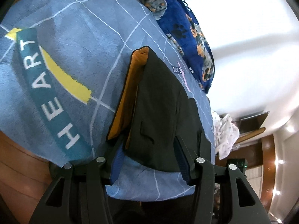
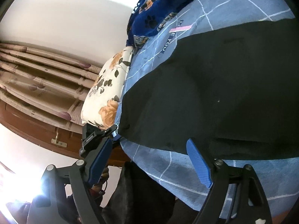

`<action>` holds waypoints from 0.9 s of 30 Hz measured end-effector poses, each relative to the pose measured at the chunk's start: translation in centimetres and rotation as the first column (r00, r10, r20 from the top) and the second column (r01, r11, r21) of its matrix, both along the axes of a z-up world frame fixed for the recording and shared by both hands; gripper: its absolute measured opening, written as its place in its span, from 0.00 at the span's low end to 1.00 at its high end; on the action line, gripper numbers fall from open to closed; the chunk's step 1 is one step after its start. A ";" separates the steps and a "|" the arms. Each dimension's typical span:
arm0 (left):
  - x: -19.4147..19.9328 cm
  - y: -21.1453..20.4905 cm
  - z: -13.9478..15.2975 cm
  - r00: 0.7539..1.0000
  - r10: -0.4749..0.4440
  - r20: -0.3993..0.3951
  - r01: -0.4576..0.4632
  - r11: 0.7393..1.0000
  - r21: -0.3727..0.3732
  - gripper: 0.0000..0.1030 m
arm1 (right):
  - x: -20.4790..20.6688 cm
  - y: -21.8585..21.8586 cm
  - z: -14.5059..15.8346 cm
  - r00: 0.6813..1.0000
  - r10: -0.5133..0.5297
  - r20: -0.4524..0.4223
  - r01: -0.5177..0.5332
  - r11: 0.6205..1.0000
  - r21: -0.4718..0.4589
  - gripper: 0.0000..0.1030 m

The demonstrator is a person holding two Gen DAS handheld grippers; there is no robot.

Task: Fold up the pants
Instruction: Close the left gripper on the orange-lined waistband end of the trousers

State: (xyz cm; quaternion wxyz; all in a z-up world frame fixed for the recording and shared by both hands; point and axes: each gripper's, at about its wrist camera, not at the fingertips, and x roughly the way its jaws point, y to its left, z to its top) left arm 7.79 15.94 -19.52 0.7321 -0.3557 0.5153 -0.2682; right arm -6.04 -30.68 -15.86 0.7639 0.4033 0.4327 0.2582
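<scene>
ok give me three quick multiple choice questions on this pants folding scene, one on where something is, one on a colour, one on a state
1. Where do the black pants lie?
A. on the blue bedspread
B. on a wooden floor
C. over a chair

2. What colour is the lining showing along the pants' edge?
A. white
B. orange
C. green

3. How is the right gripper?
A. shut on a pillow
B. shut on the pants
C. open, holding nothing

Answers:
1 A: the bedspread shows all around the pants.
2 B: an orange strip runs beside the black cloth in the left wrist view.
3 C: its blue fingers stand wide apart with only the pants' edge near them.
</scene>
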 end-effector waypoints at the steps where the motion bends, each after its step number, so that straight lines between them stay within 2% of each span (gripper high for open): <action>1: -0.2 0.1 0.3 1.000 0.015 0.004 -0.015 1.000 0.025 0.51 | -0.1 0.0 0.1 1.000 0.003 0.005 -0.003 1.000 -0.001 0.78; 4: -0.3 1.0 0.6 0.998 0.062 0.029 -0.065 0.991 0.119 0.51 | -0.1 0.0 0.4 1.000 0.001 0.013 -0.001 1.000 0.002 0.79; 7: -0.1 1.3 -0.2 0.999 0.037 0.005 -0.037 0.998 0.043 0.51 | -0.1 0.0 0.1 1.000 0.000 0.004 0.000 1.000 0.010 0.80; 8: 0.0 0.7 -0.2 1.000 0.010 0.013 -0.011 0.998 0.055 0.51 | -0.1 0.1 -0.1 1.000 0.001 0.001 -0.001 1.000 0.013 0.80; 11: 0.1 -0.1 -0.1 0.999 -0.022 0.039 0.016 0.988 0.156 0.53 | 0.1 0.2 -0.4 1.000 0.005 -0.009 -0.005 1.000 0.028 0.80; 14: 0.0 0.5 -0.8 1.000 0.005 0.006 -0.006 0.997 0.079 0.56 | 0.2 0.3 -0.3 1.000 0.010 -0.008 -0.010 0.999 0.031 0.80; 17: -0.1 0.5 -0.8 1.000 -0.021 0.015 0.020 0.999 0.029 0.58 | 0.1 0.4 -0.2 1.000 0.012 -0.006 -0.012 0.999 0.034 0.81; 21: 0.4 0.7 -0.4 0.999 -0.008 0.033 0.011 0.996 -0.086 0.58 | 0.1 0.4 -0.4 1.000 0.013 -0.012 -0.012 0.999 0.046 0.82; 24: 0.5 0.4 0.2 0.999 -0.018 0.049 0.022 0.997 -0.071 0.58 | 0.2 0.5 -0.6 1.000 0.016 -0.017 -0.016 0.999 0.047 0.82; 27: 0.3 0.6 -1.0 1.000 -0.009 -0.004 0.009 1.000 -0.028 0.58 | 0.2 0.6 -0.7 1.000 0.015 -0.020 -0.014 0.999 0.052 0.83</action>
